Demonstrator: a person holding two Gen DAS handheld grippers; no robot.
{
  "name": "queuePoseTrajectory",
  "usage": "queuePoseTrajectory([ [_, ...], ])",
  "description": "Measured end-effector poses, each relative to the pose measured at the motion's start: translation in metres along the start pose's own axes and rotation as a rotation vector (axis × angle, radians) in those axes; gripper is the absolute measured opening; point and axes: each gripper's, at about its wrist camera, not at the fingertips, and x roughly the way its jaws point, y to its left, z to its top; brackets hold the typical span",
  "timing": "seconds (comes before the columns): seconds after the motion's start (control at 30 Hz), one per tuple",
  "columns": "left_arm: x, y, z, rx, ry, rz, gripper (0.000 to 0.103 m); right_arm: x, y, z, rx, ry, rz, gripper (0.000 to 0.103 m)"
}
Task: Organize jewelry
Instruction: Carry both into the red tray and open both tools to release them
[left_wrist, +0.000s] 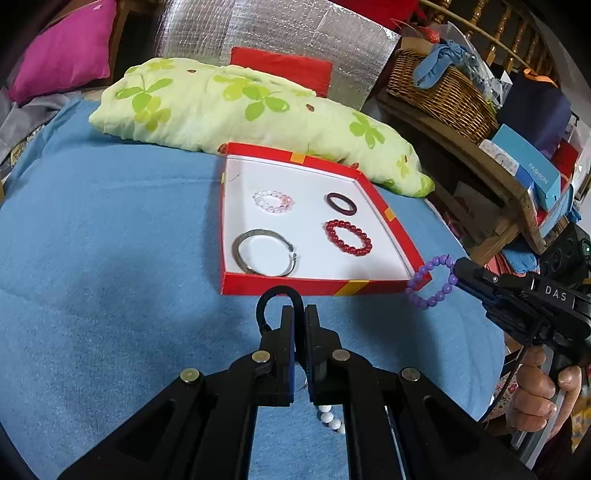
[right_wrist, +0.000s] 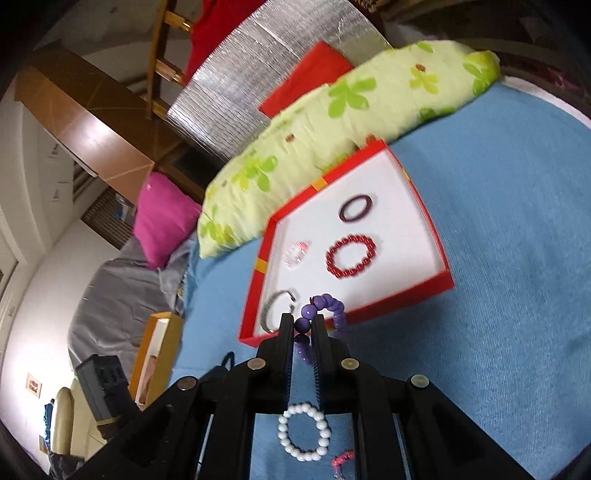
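Observation:
A red box (left_wrist: 284, 286) with a white inside lies on the blue bedcover. It holds a pink bead bracelet (left_wrist: 272, 201), a dark ring band (left_wrist: 340, 203), a red bead bracelet (left_wrist: 348, 236) and a silver bangle (left_wrist: 264, 256). My left gripper (left_wrist: 299, 314) is shut on a black hair band (left_wrist: 275, 306) just in front of the box. My right gripper (right_wrist: 303, 325) is shut on a purple bead bracelet (right_wrist: 327, 308) at the box's near right corner; it also shows in the left wrist view (left_wrist: 432, 282). A white bead bracelet (right_wrist: 303, 432) lies on the cover below.
A green-patterned pillow (left_wrist: 240, 107) lies behind the box. A wicker basket (left_wrist: 439, 92) and boxes stand on a wooden shelf to the right. A pink cushion (left_wrist: 62, 48) is at the far left. A small pink item (right_wrist: 341, 459) lies near the white bracelet.

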Motion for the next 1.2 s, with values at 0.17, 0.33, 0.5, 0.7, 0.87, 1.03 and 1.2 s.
queuePoseTrajectory([
  [0.17, 0.002, -0.007, 0.006, 0.011, -0.018, -0.017, 0.005, -0.005, 0.001, 0.009, -0.017, -0.042, 0.021, 0.011],
  [0.33, 0.007, -0.015, 0.016, 0.026, -0.031, -0.037, 0.005, 0.000, -0.004, 0.022, -0.013, -0.066, -0.001, 0.011],
  [0.5, 0.019, -0.019, 0.033, 0.026, -0.031, -0.040, 0.005, 0.008, -0.014, 0.038, -0.016, -0.098, -0.054, 0.011],
  [0.7, 0.037, -0.021, 0.052, 0.028, -0.018, -0.052, 0.005, 0.024, -0.028, 0.056, 0.020, -0.112, -0.085, 0.011],
  [0.87, 0.065, -0.026, 0.064, 0.041, 0.033, -0.064, 0.005, 0.039, -0.033, 0.073, 0.022, -0.140, -0.092, 0.011],
  [1.03, 0.087, -0.030, 0.076, 0.063, 0.059, -0.062, 0.005, 0.056, -0.040, 0.091, 0.047, -0.147, -0.091, 0.011],
  [1.2, 0.099, -0.026, 0.079, 0.059, 0.076, -0.055, 0.005, 0.078, -0.044, 0.100, 0.063, -0.115, -0.095, 0.011],
])
